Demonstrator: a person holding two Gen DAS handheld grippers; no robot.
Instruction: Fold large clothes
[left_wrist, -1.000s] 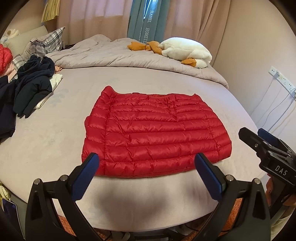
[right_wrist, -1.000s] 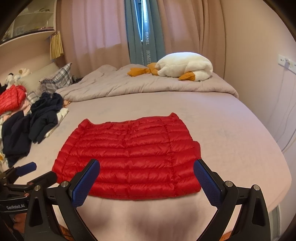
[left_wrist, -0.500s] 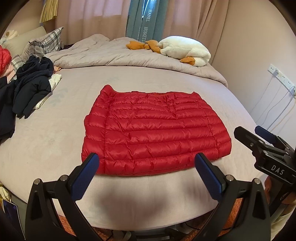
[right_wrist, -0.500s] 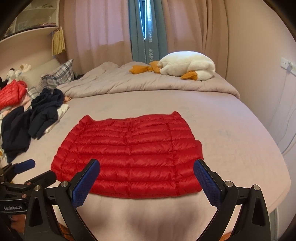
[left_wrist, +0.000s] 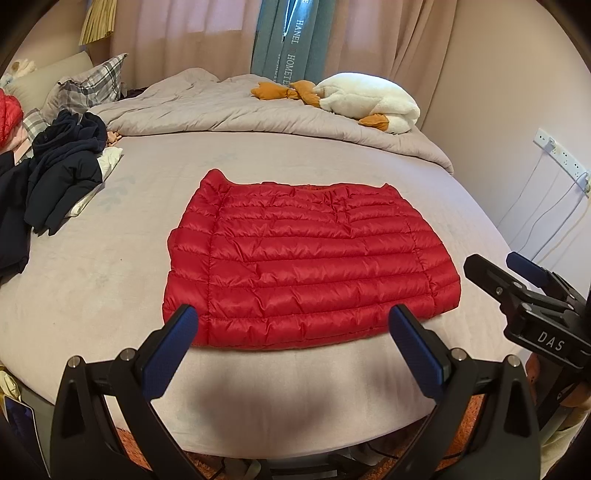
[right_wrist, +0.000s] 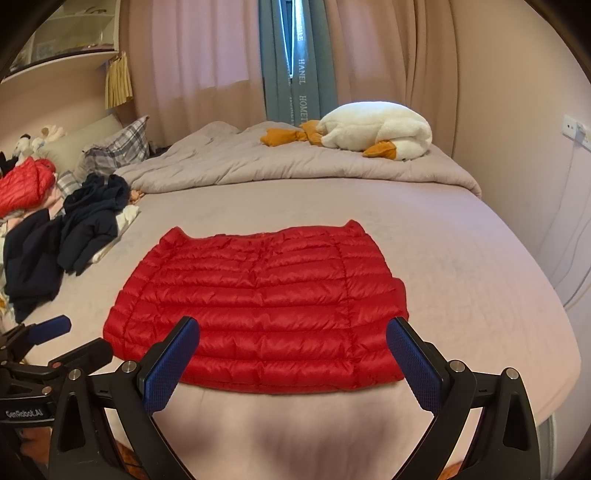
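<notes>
The red jacket (left_wrist: 310, 266) lay flat on the bed (left_wrist: 110, 258), already reduced to a wide rectangle, with its near hem just beyond the tips of both claws. The left gripper (left_wrist: 291, 345) hung over the near edge of the bed with its jaws spread wide and nothing between them. The right gripper (right_wrist: 291, 352) stood in the same attitude, jaws wide apart and empty, and no pad touched the fabric.

The step in hand appeared to be a further fold of the rectangle, most likely 1 half brought over the other.

1. Each claw should have taken 1 near corner of the jacket, with the lower pad slid under every layer so the stack lifted as 1.
2. The quilted shell looked slick and puffy; a deep bite past the hem seam was judged safer than a pinch at the edge.
3. Both corners should have risen together and travelled level, so the fold line stayed straight.
4. The landing edge should have met the far edge squarely.

The pile of dark clothes (left_wrist: 55, 184) lay well apart on the left and posed no obstacle.
</notes>
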